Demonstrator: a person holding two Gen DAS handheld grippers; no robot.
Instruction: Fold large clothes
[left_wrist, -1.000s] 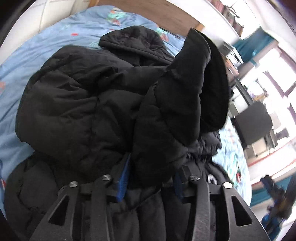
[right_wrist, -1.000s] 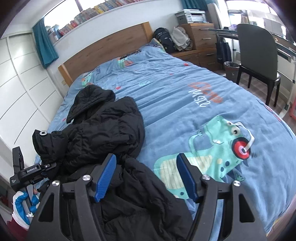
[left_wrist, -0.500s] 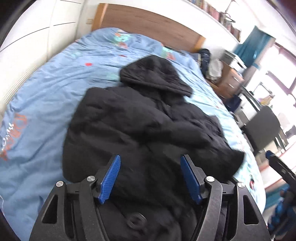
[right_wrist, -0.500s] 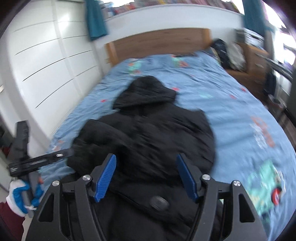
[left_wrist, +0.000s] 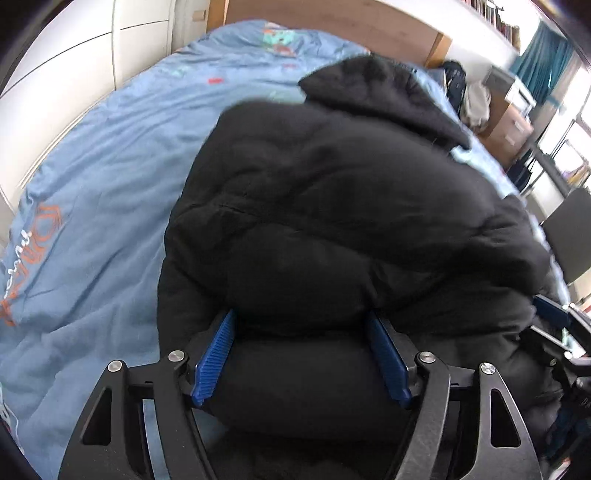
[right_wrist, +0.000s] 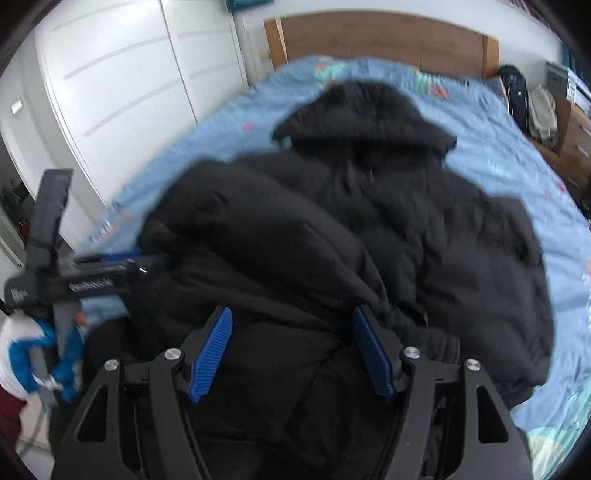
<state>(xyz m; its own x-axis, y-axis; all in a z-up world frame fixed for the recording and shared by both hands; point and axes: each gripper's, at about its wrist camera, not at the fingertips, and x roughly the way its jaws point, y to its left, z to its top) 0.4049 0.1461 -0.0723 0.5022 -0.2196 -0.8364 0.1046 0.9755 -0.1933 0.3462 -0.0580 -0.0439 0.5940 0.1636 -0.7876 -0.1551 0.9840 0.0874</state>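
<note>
A black puffy hooded jacket (left_wrist: 332, 206) lies on the blue bed, hood toward the headboard, a sleeve folded across its body. It also shows in the right wrist view (right_wrist: 369, 229). My left gripper (left_wrist: 301, 354) is open, its blue pads on either side of a bulge of jacket fabric at the near hem, not clamped. My right gripper (right_wrist: 290, 350) is open just above the jacket's near edge. The left gripper also appears at the left of the right wrist view (right_wrist: 92, 280), by the jacket's left side.
The blue printed bedcover (left_wrist: 92, 192) spreads to the left of the jacket and to its right (right_wrist: 517, 158). White wardrobe doors (right_wrist: 110, 81) stand left. A wooden headboard (right_wrist: 380, 40), a dresser with bags (right_wrist: 543, 110) and a dark chair (left_wrist: 572, 229) lie beyond.
One second ago my left gripper held the raised sleeve; it let go and the sleeve now lies across the jacket. Both grippers have swung toward the jacket and moved close to its near edge.
</note>
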